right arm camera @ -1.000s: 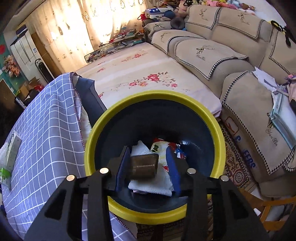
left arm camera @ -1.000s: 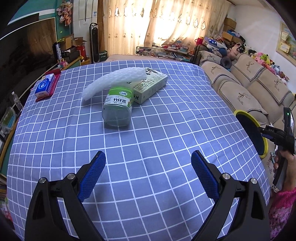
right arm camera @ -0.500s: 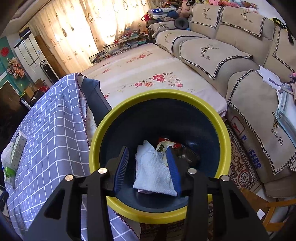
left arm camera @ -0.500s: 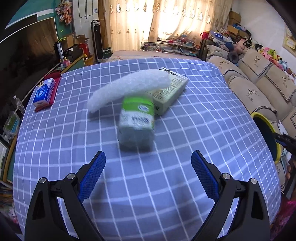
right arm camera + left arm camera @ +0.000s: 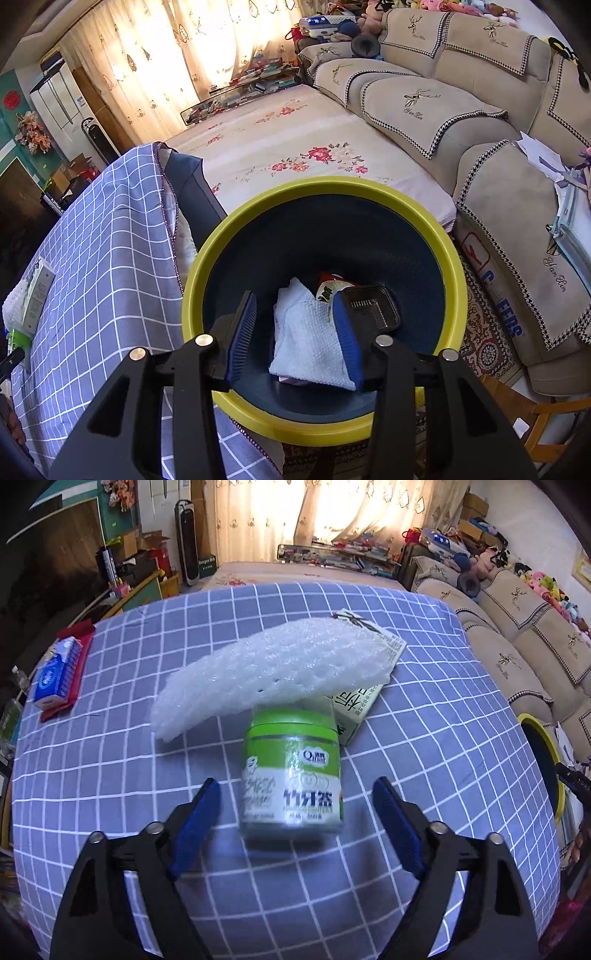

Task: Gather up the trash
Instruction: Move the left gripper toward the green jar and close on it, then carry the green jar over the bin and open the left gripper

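Your left gripper (image 5: 295, 819) is wide open and holds nothing. One green jar (image 5: 291, 775) lies on its side right between your two blue fingers (image 5: 195, 823), with a gap on each side. Just past the jar lies one white bubble wrap piece (image 5: 273, 675). It rests on top of one paper carton (image 5: 364, 701), which sits behind the jar and a bit to your right. All three are on the checked tablecloth (image 5: 424, 738). Far off to your left is one blue tissue pack (image 5: 55, 675).

Your right gripper (image 5: 295, 332) is partly open and holds nothing. It hangs over one trash bin (image 5: 448, 258) with a yellow rim. Down in the bin, you can see one white cloth (image 5: 306, 339), one black tray (image 5: 373, 308) and one crumpled wrapper (image 5: 328, 290).
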Demonstrator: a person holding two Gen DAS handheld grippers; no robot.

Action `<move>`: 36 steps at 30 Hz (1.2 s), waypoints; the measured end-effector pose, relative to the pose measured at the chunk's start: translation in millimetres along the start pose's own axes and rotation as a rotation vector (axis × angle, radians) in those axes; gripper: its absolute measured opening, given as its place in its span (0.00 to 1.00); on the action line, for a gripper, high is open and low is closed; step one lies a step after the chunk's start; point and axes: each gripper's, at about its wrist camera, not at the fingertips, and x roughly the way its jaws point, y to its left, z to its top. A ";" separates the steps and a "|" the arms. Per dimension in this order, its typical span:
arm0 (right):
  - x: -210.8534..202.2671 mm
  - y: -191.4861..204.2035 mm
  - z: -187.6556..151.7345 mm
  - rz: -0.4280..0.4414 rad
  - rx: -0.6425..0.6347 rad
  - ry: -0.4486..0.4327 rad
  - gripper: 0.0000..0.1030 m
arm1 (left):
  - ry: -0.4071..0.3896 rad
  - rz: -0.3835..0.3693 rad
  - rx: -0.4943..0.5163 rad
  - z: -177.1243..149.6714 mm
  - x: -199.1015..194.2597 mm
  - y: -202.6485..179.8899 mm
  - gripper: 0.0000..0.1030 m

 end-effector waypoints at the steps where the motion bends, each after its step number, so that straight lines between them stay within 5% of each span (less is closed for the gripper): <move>1: 0.1 -0.5 0.2 0.000 0.000 0.000 0.40 | 0.006 0.000 -0.003 1.3 2.9 0.5 0.73; 13: 2.8 -1.0 -1.2 0.004 -0.003 0.008 0.41 | 0.004 0.032 0.000 9.1 13.4 -3.4 0.48; 26: -7.6 -6.0 -3.0 0.015 0.003 -0.006 0.41 | 0.017 -0.014 0.010 -22.6 -11.4 -11.6 0.48; 36: -25.8 -12.4 -5.3 0.045 0.003 -0.034 0.41 | -0.004 -0.083 0.121 -58.0 -50.7 -67.8 0.48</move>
